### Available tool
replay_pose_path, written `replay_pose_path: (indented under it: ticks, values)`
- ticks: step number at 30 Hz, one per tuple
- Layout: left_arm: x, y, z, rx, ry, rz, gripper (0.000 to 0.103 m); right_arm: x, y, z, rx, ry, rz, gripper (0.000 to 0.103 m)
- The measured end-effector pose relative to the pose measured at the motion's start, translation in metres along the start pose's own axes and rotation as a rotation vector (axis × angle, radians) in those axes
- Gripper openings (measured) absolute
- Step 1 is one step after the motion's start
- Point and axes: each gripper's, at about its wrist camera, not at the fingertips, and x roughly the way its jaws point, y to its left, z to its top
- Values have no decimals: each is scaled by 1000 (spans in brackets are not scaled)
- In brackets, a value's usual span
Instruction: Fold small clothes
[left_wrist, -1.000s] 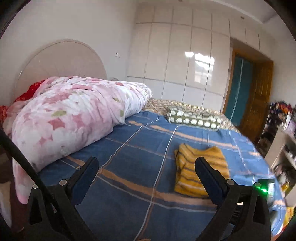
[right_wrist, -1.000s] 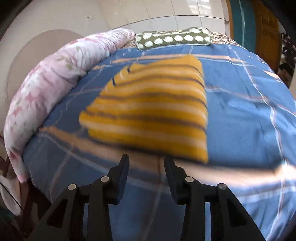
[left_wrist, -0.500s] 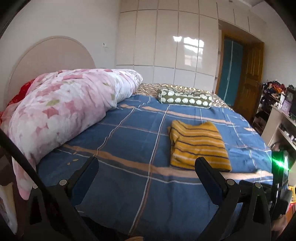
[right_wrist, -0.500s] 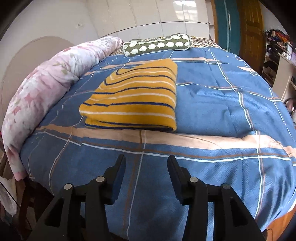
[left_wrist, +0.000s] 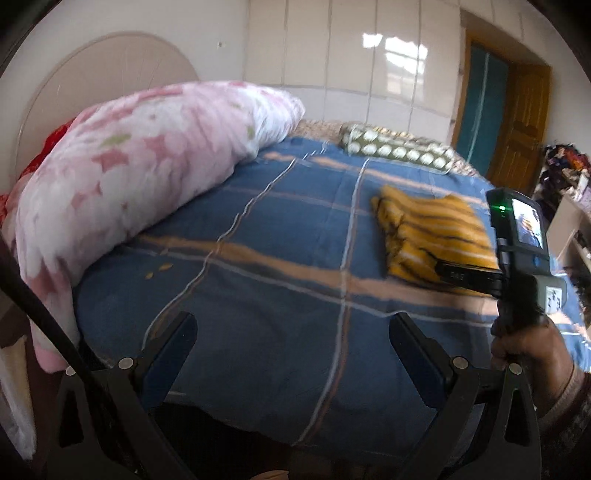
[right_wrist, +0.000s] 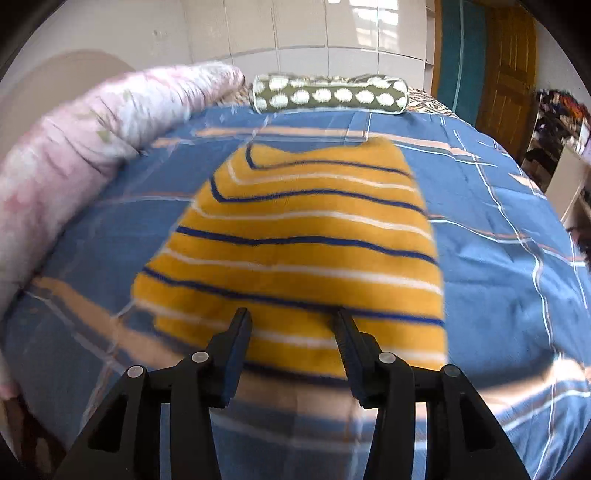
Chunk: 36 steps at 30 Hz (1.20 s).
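A folded yellow garment (right_wrist: 303, 251) with blue and white stripes lies on the blue plaid bedspread (right_wrist: 498, 280). My right gripper (right_wrist: 291, 321) is open, its fingertips over the garment's near edge, holding nothing. In the left wrist view the garment (left_wrist: 432, 236) lies at the right of the bedspread (left_wrist: 277, 258). The right gripper's body and the hand holding it (left_wrist: 524, 273) cover its near right part. My left gripper (left_wrist: 291, 325) is wide open and empty above the bed's near edge, well left of the garment.
A rolled pink floral duvet (left_wrist: 140, 166) lies along the left side of the bed. A green spotted bolster (right_wrist: 328, 94) lies at the far edge. A rounded headboard (left_wrist: 103, 74), white wardrobe, wooden door (left_wrist: 517, 129) and cluttered shelves (left_wrist: 569, 206) stand around.
My right gripper has moved forward to the garment's near edge and its jaws have opened wider. My left gripper has swung left and pulled back; the right gripper now shows in its view.
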Motion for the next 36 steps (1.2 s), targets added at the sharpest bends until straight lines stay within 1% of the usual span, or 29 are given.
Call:
replay_pose_path:
  ticks: [1, 3, 4, 7, 8, 11, 13, 16, 20, 26, 32, 36]
  values:
    - [3, 2, -1, -1, 10, 2, 103, 7, 6, -1, -24, 13, -21, 61]
    - [11, 6, -3, -6, 39, 14, 103, 4, 17, -6, -75, -7, -62, 62]
    - [15, 7, -4, -9, 50, 17, 103, 2, 21, -8, -99, -2, -59, 62]
    - [26, 8, -6, -21, 94, 9, 103, -6, 23, -19, -132, 19, -27, 63]
    - [28, 7, -6, -23, 104, 3, 103, -7, 22, -22, -132, 28, -12, 67]
    - [31, 3, -7, -7, 113, 7, 103, -14, 19, -41, -141, 62, 29, 68]
    - [32, 1, -8, -1, 117, 8, 103, -16, 14, -57, -121, 102, 82, 68]
    - [34, -4, -8, 7, 129, 0, 103, -29, 10, -73, -130, 83, 82, 69]
    - [35, -15, -10, 27, 152, -17, 103, -42, 2, -83, -132, 78, 86, 69]
    - [34, -36, -12, 79, 166, -17, 103, -60, -19, -96, -99, 61, 50, 69]
    - [35, -59, -17, 138, 173, -14, 103, -66, -35, -99, -82, 42, 28, 69]
    - [38, -71, -20, 165, 194, -20, 103, -69, -45, -100, -78, 17, -17, 69]
